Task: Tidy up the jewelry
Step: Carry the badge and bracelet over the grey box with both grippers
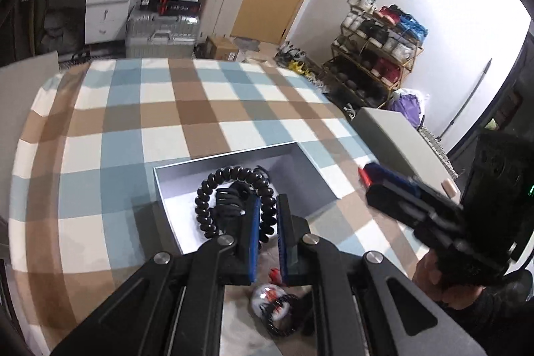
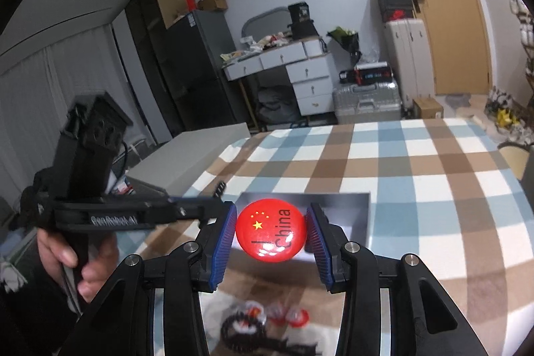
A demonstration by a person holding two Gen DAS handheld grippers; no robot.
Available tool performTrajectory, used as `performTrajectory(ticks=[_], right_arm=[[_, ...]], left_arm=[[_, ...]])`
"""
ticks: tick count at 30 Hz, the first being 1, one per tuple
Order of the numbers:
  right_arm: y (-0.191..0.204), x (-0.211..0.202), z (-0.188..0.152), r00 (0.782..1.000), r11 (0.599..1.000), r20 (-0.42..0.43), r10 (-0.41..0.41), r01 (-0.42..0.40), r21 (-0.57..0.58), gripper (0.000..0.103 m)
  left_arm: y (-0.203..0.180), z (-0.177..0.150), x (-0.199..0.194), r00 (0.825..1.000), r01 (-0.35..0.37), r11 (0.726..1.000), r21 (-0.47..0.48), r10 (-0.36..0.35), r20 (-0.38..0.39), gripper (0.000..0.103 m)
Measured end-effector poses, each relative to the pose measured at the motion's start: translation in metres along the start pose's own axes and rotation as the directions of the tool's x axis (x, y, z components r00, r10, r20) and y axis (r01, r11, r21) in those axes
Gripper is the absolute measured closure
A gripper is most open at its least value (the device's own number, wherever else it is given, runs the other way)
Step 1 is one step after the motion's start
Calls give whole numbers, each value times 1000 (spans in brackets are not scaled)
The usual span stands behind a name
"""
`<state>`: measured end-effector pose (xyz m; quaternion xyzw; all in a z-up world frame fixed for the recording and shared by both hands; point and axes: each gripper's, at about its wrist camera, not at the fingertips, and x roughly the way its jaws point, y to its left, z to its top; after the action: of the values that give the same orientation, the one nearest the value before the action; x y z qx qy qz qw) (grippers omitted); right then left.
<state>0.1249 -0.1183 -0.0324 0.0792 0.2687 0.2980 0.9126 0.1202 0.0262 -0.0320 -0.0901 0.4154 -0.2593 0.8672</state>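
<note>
My right gripper (image 2: 272,208) is shut on a round red badge (image 2: 270,231) with yellow stars and the word China, held above the table. Behind the badge lies an open grey box (image 2: 353,212) on the checked tablecloth (image 2: 417,189). In the left wrist view that grey box (image 1: 233,162) holds a black spiral band (image 1: 207,209) and a black toothed clip (image 1: 230,201). My left gripper (image 1: 268,199) hangs over the box, shut, with nothing visible between its blue pads. The right gripper (image 1: 365,172) comes in from the right, a red edge showing at its tip. The left gripper (image 2: 213,206) shows at the left.
Blurred loose pieces lie near the front: a white and red badge (image 1: 268,297), a black coil band (image 2: 240,327) and red badges (image 2: 297,316). A white box (image 1: 397,139) stands by the table's right edge. Suitcases (image 2: 367,104), a desk and a shelf fill the room behind.
</note>
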Motion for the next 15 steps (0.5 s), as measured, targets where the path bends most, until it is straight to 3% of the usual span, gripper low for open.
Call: performTrajectory(ticks=[6,15], right_arm=[[-16,51,13,992,996,-117,44,-34,82,61],[-14,90,11,975,996,-215,49,-30,88,61]], left_arm=[[16,-2,20,997,53,998,-45,-55,-47,98],[23,-5,26,997,47,998,-53,-50,-60,98]])
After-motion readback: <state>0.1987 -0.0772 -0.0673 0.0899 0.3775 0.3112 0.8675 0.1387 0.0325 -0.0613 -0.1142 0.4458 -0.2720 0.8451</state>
